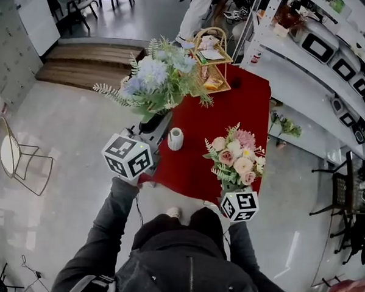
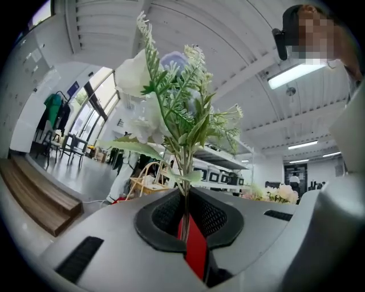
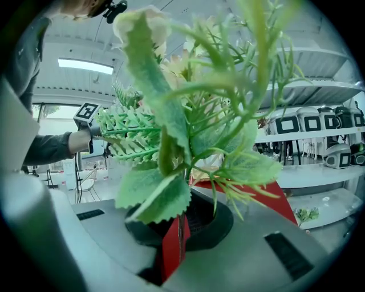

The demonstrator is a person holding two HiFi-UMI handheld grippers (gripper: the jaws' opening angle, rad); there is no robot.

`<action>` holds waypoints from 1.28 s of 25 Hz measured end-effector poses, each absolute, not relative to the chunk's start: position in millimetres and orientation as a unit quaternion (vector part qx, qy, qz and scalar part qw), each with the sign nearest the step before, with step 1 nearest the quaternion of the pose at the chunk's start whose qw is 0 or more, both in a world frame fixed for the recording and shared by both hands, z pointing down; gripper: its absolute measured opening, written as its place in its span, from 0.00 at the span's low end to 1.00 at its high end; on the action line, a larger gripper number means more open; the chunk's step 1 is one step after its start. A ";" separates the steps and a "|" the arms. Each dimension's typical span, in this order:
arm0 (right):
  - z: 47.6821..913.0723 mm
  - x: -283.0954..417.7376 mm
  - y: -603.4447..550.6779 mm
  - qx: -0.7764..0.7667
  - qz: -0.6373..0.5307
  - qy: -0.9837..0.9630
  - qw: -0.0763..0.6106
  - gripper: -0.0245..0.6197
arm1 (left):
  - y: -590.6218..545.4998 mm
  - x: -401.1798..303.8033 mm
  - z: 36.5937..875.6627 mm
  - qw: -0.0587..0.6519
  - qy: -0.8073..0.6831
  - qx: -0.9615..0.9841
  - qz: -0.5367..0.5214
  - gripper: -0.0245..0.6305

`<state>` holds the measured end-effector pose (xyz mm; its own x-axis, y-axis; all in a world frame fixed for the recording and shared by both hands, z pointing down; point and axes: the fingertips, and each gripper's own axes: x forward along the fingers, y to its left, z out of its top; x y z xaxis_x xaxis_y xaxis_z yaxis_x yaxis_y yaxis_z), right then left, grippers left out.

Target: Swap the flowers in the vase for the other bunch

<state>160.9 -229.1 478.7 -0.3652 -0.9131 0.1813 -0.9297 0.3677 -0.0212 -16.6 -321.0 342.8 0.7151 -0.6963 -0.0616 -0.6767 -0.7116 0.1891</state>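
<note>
A pale tiled floor surrounds a narrow table (image 1: 248,109) under a red cloth, seen from above. On the cloth stands the small white vase (image 1: 175,139), upright and apart from both bunches.

Nearest the person's dark jacket (image 1: 183,258), and to the right of the vase, the right gripper (image 3: 179,228) is pressed together on the thin stems of the pink bunch (image 1: 235,156). Its roses and serrated green leaves rise above the near end of the table.

To the left of the vase, at the table's left edge, the left gripper (image 2: 185,219) pinches the stems of the blue-and-white bunch (image 1: 157,79). Its jaws are closed tight on them just below the leaves. This bunch is held upright with pale hydrangea heads and feathery sprigs, and in the head view it spreads beyond the vase.

Past the vase, a wicker basket (image 1: 210,55) sits at the far end of the cloth. Wooden steps (image 1: 86,64) lie far left of the vase. White shelves with appliances (image 1: 333,55) run along the far right.
</note>
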 end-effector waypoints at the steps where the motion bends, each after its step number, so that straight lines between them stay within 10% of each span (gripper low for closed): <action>1: 478.6 161.1 -229.1 0.560 0.060 -0.824 0.070 0.08 | -325.2 -15.3 339.6 0.074 -0.371 0.923 -0.066 0.08; 32: 476.3 160.5 -233.2 0.567 0.069 -0.817 0.082 0.08 | -356.4 11.9 427.3 0.076 -0.360 0.930 -0.026 0.08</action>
